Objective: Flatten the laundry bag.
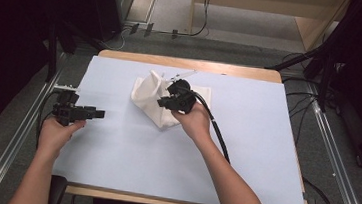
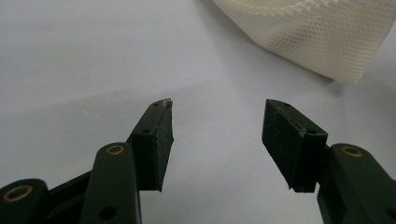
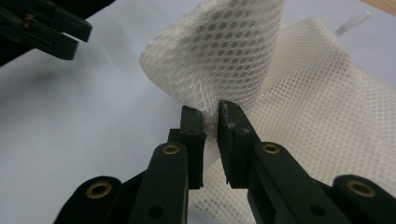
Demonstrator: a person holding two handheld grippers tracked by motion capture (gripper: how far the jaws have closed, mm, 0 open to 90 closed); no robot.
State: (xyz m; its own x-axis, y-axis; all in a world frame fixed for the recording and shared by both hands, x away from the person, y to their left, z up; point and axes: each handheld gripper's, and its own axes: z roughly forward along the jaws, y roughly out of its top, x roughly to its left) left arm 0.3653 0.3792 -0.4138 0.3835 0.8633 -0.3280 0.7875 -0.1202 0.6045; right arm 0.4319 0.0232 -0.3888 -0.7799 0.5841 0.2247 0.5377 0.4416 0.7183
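Near the tabletop's (image 1: 114, 146) middle, my right gripper (image 3: 211, 122) pinches a fold of the white mesh bag (image 3: 327, 140); my left gripper (image 2: 217, 135), wide apart, should grab the opposite edge.

1. Pale blue sheet (image 1: 163, 165) covers the wooden table (image 1: 192, 63).
2. Grey floor (image 1: 234, 49) beyond, black cables (image 1: 205, 14) on it.
3. Metal rails (image 1: 336, 162) flank the table.

Overhead forward view; two close tongs-mounted views.
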